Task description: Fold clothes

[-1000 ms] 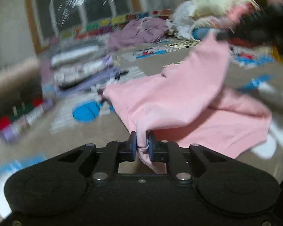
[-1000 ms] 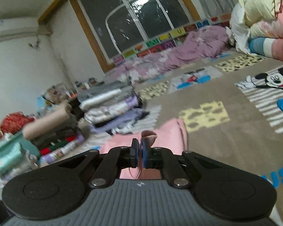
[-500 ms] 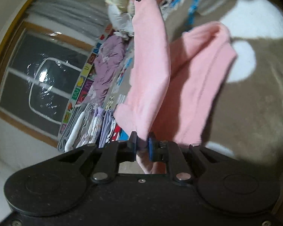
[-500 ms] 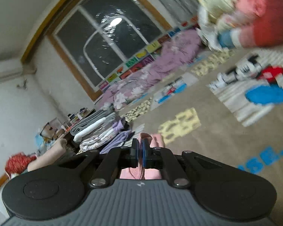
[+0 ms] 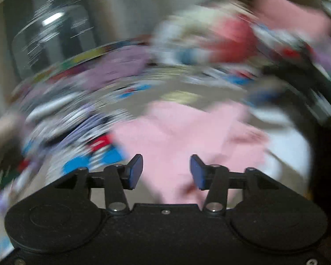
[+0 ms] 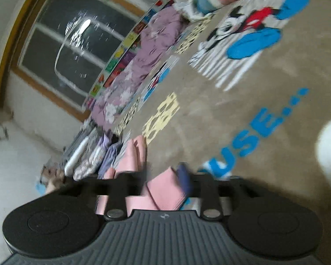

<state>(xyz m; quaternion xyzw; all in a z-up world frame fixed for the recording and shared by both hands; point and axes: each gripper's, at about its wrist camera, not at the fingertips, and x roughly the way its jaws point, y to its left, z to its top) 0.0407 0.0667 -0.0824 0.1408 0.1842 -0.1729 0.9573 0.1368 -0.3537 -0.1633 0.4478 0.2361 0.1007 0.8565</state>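
Both grippers had the pink top pinched tight a sec ago. Now the left gripper point(image 5: 166, 171) has its jaws spread and opening, w/ nothing between them; the pink top point(image 5: 187, 137) lies just past them on the rug point(image 5: 139, 101). The right gripper point(image 6: 165, 184) jaws are opening too. A pink edge sits between them, but it's blurry, so I can't tell if a pad touches it.

So the fold got laid down and let go. This fold looks done; prob. more folds to come.

The pink top's long way: too blurry in the left view. In the right view it runs from the jaws away to the stack of folded clothes point(image 6: 88, 154), beside it. Far past the stack: a purple blanket point(image 6: 143, 50), then the window point(image 6: 72, 35).
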